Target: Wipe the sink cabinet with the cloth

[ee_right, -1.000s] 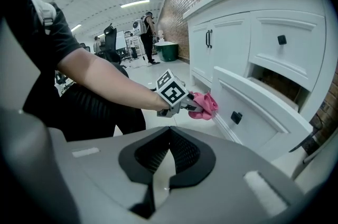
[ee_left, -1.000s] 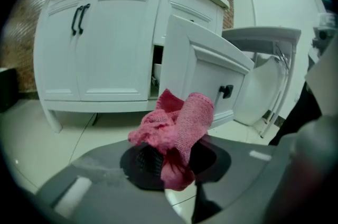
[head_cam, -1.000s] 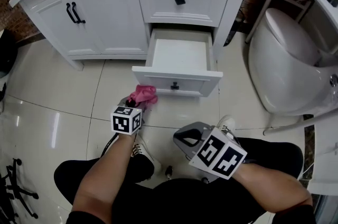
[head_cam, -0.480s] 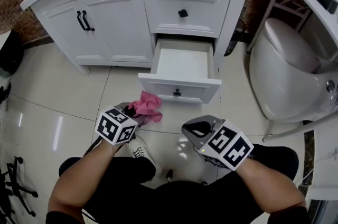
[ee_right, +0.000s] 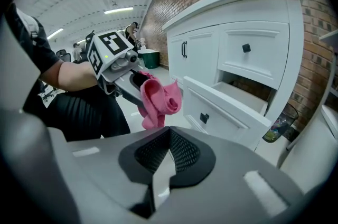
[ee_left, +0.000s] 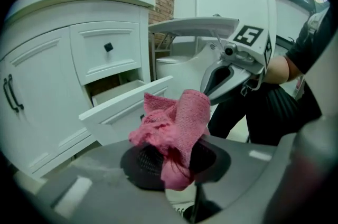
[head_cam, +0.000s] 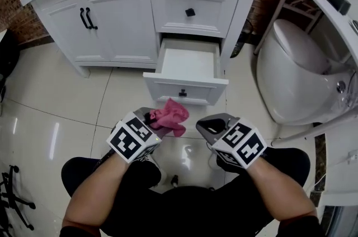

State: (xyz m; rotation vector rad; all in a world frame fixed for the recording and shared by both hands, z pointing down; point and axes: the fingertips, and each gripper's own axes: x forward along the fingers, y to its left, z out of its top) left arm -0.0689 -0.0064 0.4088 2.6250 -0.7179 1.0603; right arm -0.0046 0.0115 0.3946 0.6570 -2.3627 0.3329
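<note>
left gripper (ee_left: pixel 174 159) clamped on pink cloth (ee_left: pixel 179 120), held at lower centre, short of pulled-out drawer (head_cam: pixel 189 65) | right gripper (ee_right: pixel 168 153) jaws pressed together, nothing held | cabinet (head_cam: pixel 120 23) not yet touched | risk: cloth pinched by one small fold, could be dragged free when rubbed against drawer front

Sink cabinet (head_cam: pixel 112 23), toilet (head_cam: pixel 291 79) on tiled floor (head_cam: pixel 50 102)

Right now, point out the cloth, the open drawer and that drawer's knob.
cloth (head_cam: pixel 170 114), head view, middle of the pink bunch.
open drawer (head_cam: pixel 189 62), head view, its bare inside bottom.
drawer knob (head_cam: pixel 182 93), head view, the black knob itself.
</note>
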